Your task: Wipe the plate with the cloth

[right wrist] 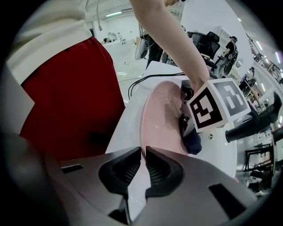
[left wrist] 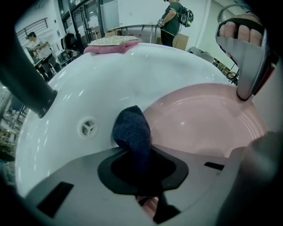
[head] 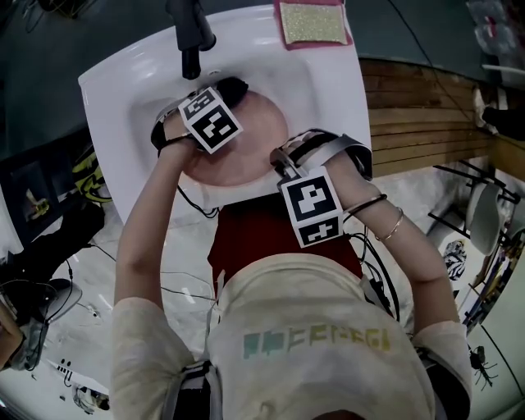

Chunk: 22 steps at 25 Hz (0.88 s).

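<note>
**Surface and room.** White basin (head: 111, 90), with a dark tap (head: 191, 33) over its far side and a round drain fitting (left wrist: 88, 128) in the bowl. On the far rim lies a speckled scouring pad (head: 312, 22) on a pink backing. A slatted wooden worktop (head: 418, 123) lies to the basin's right. The floor (head: 90, 271) is pale and veined, with loose cables across it. The left gripper view shows a bright hall behind, with desks and a standing person with a backpack (left wrist: 175, 16).

**Hidden or unclear.** The tap is cut off at the top edge of the head view. The marker cubes and both forearms cover the plate's near and left edges there. The cloth's lower end is lost inside the jaw recess. Whether the cloth presses on the plate cannot be told.

**Task items.**
- Plate (head: 250, 143): pale pink, round, glossy, with a shallow raised rim and no visible marks. It sits in the basin's bowl.
- Cloth (left wrist: 132, 132): dark blue and nubbly, bunched into an upright fold at the plate's left rim.
- Left gripper (left wrist: 142, 159): jaws closed on the cloth, which stands up out of them.
- Right gripper (right wrist: 143, 154): jaws drawn together on the plate's near rim, with the thin edge pinched between the ribbed pads.
</note>
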Available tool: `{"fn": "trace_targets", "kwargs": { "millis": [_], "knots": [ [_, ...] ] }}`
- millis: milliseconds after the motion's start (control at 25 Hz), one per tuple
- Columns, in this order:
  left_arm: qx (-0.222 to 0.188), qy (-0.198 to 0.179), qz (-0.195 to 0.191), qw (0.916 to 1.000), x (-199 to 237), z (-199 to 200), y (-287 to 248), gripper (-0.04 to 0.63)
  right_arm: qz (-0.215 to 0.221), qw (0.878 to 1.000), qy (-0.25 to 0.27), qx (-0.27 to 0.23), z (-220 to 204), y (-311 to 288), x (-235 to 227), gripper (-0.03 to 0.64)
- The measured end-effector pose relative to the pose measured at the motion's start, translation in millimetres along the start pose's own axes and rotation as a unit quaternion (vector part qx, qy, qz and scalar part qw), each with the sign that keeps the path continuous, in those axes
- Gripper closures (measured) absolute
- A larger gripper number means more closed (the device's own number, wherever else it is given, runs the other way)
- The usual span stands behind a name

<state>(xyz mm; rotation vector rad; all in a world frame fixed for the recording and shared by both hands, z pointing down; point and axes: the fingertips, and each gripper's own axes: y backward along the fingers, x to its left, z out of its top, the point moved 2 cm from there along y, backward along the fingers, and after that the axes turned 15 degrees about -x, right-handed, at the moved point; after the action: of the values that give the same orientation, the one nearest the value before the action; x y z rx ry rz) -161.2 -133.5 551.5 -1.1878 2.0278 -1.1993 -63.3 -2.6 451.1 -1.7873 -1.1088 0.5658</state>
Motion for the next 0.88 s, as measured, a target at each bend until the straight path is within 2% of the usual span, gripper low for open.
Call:
{"fn": "trace_targets", "kwargs": {
  "millis": [360, 680, 880],
  "knots": [
    [0.007, 0.011, 0.050, 0.9986, 12.7, -12.8, 21.5, 0.515, -0.024, 1.000, 0.004, 0.007, 5.2, -1.1, -4.4, 0.565],
    [-0.021, 0.043, 0.089, 0.9949, 12.0, -18.1, 49.3, 0.515, -0.052, 0.999, -0.005, 0.003, 4.7, 2.9, -2.5, 0.565],
    [-0.046, 0.059, 0.128, 0.9890, 15.4, -17.8, 71.1, 0.515, -0.062, 0.998, -0.008, -0.001, 4.7, 9.5, -0.4, 0.565]
  ]
}}
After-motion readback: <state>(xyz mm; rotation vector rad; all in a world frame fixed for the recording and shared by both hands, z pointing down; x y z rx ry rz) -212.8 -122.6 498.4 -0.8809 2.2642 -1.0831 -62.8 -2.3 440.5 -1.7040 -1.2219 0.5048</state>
